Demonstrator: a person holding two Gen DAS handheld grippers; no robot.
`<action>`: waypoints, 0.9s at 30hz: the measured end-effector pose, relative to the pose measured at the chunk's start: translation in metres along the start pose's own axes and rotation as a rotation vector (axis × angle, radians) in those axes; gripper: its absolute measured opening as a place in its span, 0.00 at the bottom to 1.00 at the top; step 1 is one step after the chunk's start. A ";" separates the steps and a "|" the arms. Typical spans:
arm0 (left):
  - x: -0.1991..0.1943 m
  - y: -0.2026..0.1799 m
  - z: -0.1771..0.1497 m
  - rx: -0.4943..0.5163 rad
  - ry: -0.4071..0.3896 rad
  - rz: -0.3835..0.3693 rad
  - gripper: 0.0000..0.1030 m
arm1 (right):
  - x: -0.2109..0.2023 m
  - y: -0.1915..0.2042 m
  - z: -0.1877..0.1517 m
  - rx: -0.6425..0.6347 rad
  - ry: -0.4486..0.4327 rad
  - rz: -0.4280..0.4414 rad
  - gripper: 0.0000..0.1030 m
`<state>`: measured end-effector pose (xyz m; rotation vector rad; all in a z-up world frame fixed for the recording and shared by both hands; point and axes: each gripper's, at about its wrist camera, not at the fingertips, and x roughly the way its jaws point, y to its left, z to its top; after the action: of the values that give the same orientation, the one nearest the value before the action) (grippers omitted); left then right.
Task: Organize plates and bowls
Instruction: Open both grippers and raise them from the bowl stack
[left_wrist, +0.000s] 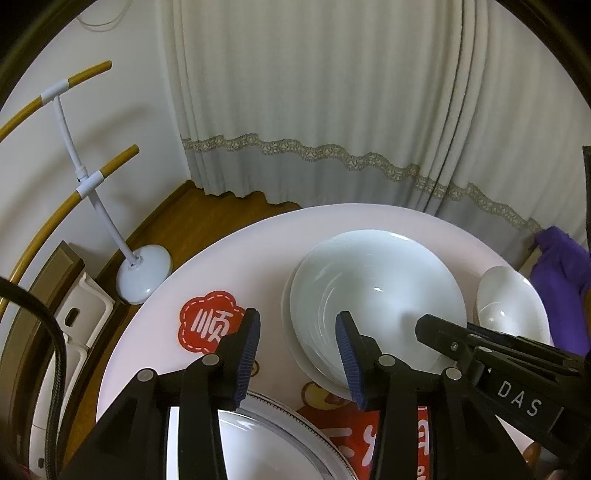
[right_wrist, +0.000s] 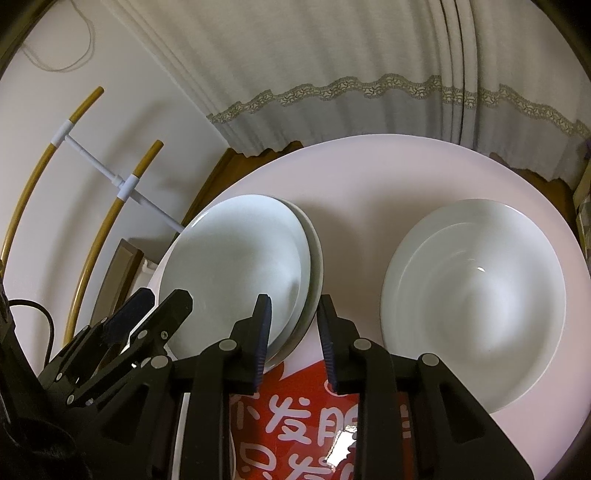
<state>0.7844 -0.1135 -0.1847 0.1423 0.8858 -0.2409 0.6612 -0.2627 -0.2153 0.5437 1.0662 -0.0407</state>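
A stack of white deep plates (left_wrist: 376, 291) (right_wrist: 236, 262) sits on the round pink table (left_wrist: 221, 266) (right_wrist: 354, 177). My left gripper (left_wrist: 297, 354) is open beside the stack's left rim, its right finger overlapping that rim and nothing pressed between its pads. My right gripper (right_wrist: 295, 339) straddles the stack's right rim: one finger lies over the plate's inside, the other outside, with a thin gap showing. In the right wrist view the left gripper (right_wrist: 162, 302) hovers at the stack's other side. A second white deep plate (right_wrist: 472, 280) (left_wrist: 509, 306) stands alone to the right.
A plate with a patterned rim (left_wrist: 266, 435) lies under the left gripper near the table's front. Red stickers with white characters (left_wrist: 210, 321) (right_wrist: 295, 417) mark the tabletop. Beyond the table stand a white-based stand (left_wrist: 144, 273), a curtain (left_wrist: 332, 110) and a purple cloth (left_wrist: 561, 280).
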 end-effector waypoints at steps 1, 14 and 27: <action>0.000 0.000 0.000 -0.003 0.000 0.000 0.38 | 0.000 0.000 0.000 0.001 0.001 0.002 0.27; -0.070 0.012 -0.025 -0.066 -0.113 -0.041 0.47 | -0.041 0.004 -0.007 0.002 -0.034 0.067 0.48; -0.164 -0.004 -0.102 -0.077 -0.238 -0.041 0.77 | -0.134 -0.004 -0.058 -0.056 -0.131 0.149 0.56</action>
<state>0.6069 -0.0704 -0.1207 0.0231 0.6610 -0.2565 0.5465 -0.2709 -0.1259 0.5609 0.8945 0.0835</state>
